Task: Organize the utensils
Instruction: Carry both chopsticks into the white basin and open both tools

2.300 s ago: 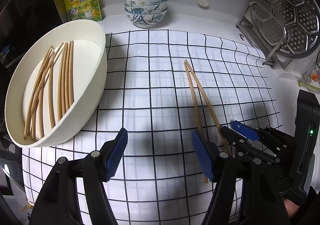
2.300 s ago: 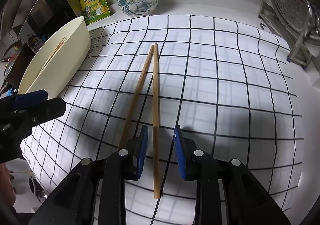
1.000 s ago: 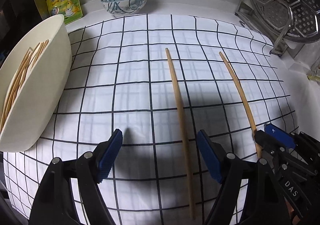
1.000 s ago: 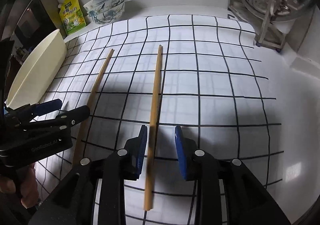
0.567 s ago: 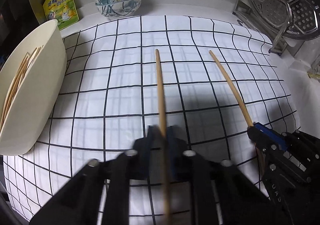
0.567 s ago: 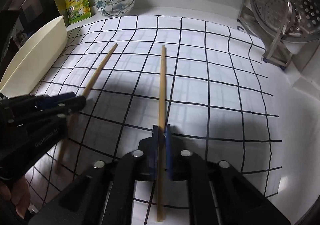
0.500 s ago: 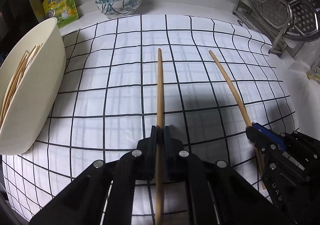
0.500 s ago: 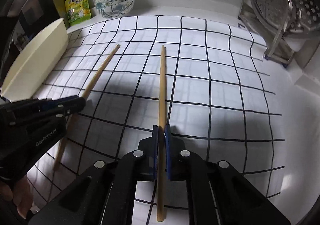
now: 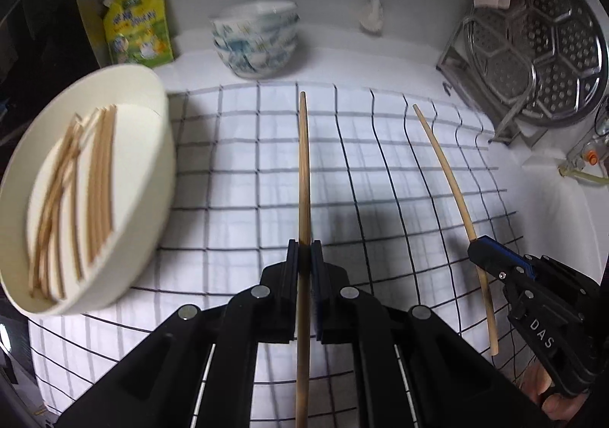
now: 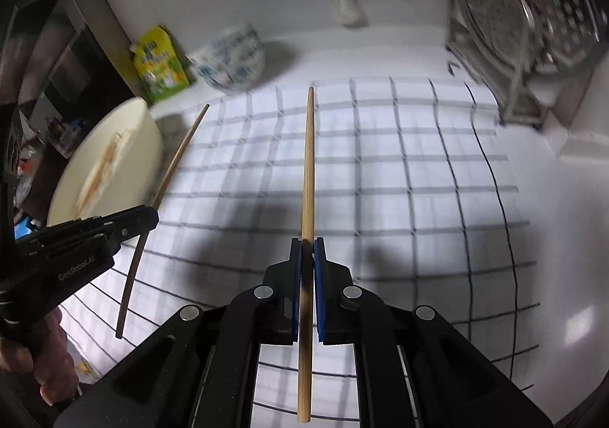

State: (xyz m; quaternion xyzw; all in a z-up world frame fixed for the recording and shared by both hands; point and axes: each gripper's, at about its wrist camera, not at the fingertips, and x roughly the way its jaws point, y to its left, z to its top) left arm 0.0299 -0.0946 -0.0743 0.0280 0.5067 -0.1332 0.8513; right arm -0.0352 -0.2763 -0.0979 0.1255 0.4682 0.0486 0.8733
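- Our left tongs [image 9: 303, 256] pinch one chopstick [image 9: 303, 169], lifted over the checked cloth [image 9: 236, 192] on the surface.
- Our right tongs [image 10: 307, 256] pinch a second chopstick [image 10: 308, 169].
- Left, the cream bowl [image 9: 152, 169] holds more chopsticks [image 9: 72, 195].
- Far: stacked bowls [image 9: 259, 39], yellow pouch [image 9: 139, 28].

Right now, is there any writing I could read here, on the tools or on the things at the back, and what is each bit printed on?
"DAS": white letters on the black body of the right gripper, seen from the left wrist.
"GenRobot.AI": white letters on the black body of the left gripper, seen from the right wrist.
Yellow-green pouch: large characters and a cartoon label, too blurred to read.
Stacked bowls: blue pattern only, no text.
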